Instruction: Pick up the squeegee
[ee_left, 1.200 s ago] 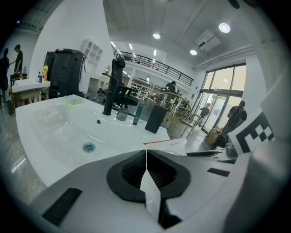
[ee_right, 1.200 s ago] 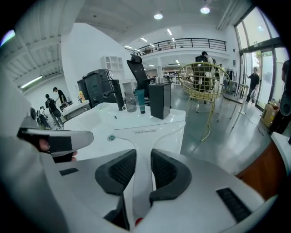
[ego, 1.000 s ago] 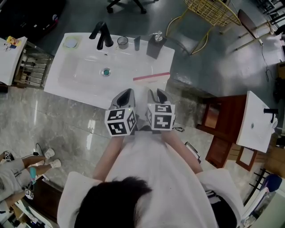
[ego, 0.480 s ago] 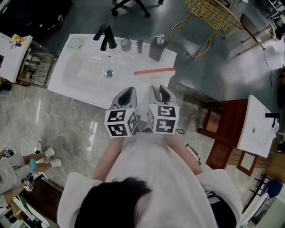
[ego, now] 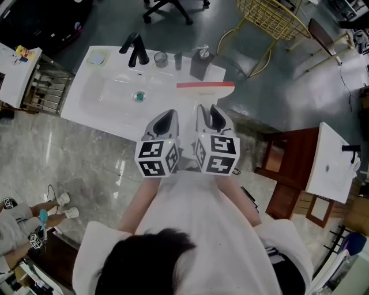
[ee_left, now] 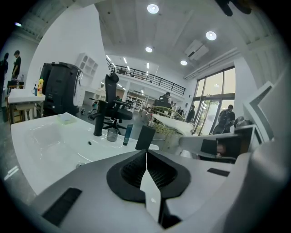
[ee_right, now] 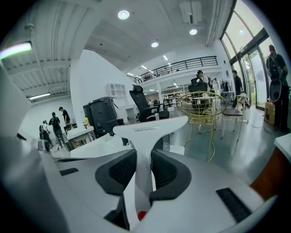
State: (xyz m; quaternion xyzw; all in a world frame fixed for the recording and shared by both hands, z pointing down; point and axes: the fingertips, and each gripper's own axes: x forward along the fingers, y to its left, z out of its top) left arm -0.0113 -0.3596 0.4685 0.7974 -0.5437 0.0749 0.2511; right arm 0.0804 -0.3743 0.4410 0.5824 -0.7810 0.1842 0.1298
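The squeegee [ego: 205, 85] is white with a red blade edge. It hangs above the right end of the white sink counter [ego: 86, 109] in the head view. My right gripper [ego: 207, 112] is shut on its handle, just below the blade. In the right gripper view the T-shaped squeegee [ee_right: 150, 129] stands upright between the black pads [ee_right: 169, 169], blade on top. My left gripper [ego: 166, 120] hovers beside the right one, shut with nothing in it. In the left gripper view its jaws [ee_left: 146, 154] meet over the counter.
On the counter's far edge stand a black faucet [ego: 135, 49], a glass cup [ego: 161, 57], a dark tube and a soap dispenser [ego: 200, 62]. A gold wire chair [ego: 271, 17] is behind to the right. A wooden cabinet [ego: 288, 167] stands at the right.
Both grippers have risen. The squeegee has come up off the counter with the right gripper and now sits farther up and right in the head view.
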